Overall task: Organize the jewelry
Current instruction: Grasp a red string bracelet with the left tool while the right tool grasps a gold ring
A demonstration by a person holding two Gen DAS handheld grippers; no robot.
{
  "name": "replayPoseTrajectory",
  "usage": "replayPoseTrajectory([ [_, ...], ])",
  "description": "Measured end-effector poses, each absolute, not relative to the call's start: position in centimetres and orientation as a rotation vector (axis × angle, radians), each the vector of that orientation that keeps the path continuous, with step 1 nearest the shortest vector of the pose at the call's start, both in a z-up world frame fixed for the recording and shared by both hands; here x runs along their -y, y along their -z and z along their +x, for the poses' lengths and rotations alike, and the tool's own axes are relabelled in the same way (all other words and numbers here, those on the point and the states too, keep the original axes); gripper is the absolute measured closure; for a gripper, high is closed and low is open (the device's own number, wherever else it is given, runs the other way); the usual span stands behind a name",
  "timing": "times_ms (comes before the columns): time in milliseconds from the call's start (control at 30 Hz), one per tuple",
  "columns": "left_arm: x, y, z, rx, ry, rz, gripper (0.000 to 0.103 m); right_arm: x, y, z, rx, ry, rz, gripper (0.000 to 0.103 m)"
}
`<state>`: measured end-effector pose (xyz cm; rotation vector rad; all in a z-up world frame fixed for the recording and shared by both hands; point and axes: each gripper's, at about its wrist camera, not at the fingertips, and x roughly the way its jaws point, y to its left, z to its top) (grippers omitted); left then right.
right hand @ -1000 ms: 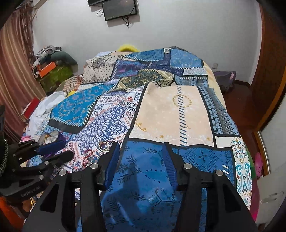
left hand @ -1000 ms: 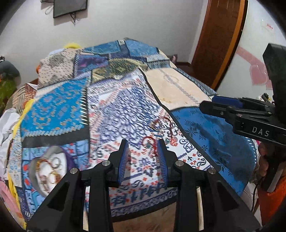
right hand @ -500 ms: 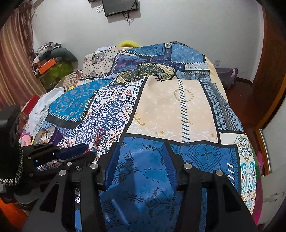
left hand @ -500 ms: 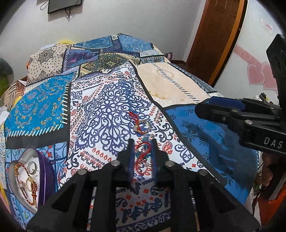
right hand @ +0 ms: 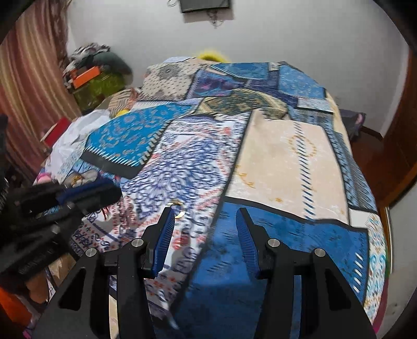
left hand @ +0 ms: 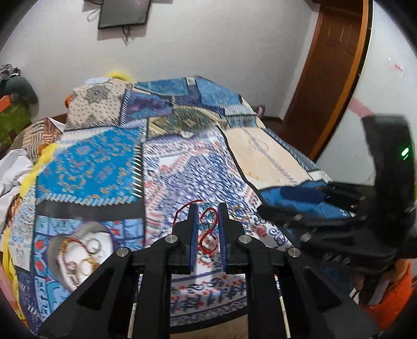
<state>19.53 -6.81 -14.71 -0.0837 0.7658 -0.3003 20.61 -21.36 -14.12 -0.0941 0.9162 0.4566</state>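
Bed (left hand: 86, 167) under a patchwork quilt of blue, cream and white panels carries everything; no bench in view; white wall ahead of both cameras with a dark wall-mounted screen (left hand: 122, 13), brown wooden door (left hand: 331, 73) ahead-right of the left hand-held gripper (left hand: 207, 211), striped curtain (right hand: 23, 86) and heaped clothes to the far left of the right one.

Heart-shaped jewelry box (left hand: 78, 250) sits open, low and left of the left hand-held gripper; rings and gold chains already lie inside it, so part of the sorting looks done.

Left hand-held gripper: jaws narrowed about a red beaded cord with turquoise beads (left hand: 208, 224); the cord hangs between the pads and one loop trails out left of the fingers; grasping it, as far as the blurred view shows; judged step is carrying it across to the box.

Right hand-held gripper (right hand: 206, 216): jaws spread wide, holding nothing, over the quilt.

Gold ring (right hand: 178, 210) lies on the quilt just ahead of its left fingertip; seemingly next to collect; no other loose pieces discernible.
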Motion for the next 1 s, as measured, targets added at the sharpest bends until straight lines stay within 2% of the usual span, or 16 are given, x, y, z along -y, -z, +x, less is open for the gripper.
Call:
replayPoseTrajectory([
  [500, 4.1, 15.1, 19.5, -0.756, 0.242, -0.118, 0.090, 18.3, 16.6, 21.9, -0.970, -0.499, -0.216, 0.058],
  [600, 3.9, 15.0, 19.3, -0.754, 0.239, -0.119, 0.090, 18.0, 16.6, 21.8, -0.960, -0.495, -0.248, 0.068],
  [733, 3.7, 14.5, 19.0, -0.743, 0.232, -0.117, 0.090, 17.8, 16.8, 22.0, -0.963, -0.510, -0.254, 0.086],
  [1000, 2.9, 13.0, 17.3, -0.706, 0.224, -0.124, 0.090, 17.9, 16.0, 21.5, -0.973, -0.507, -0.237, 0.086],
])
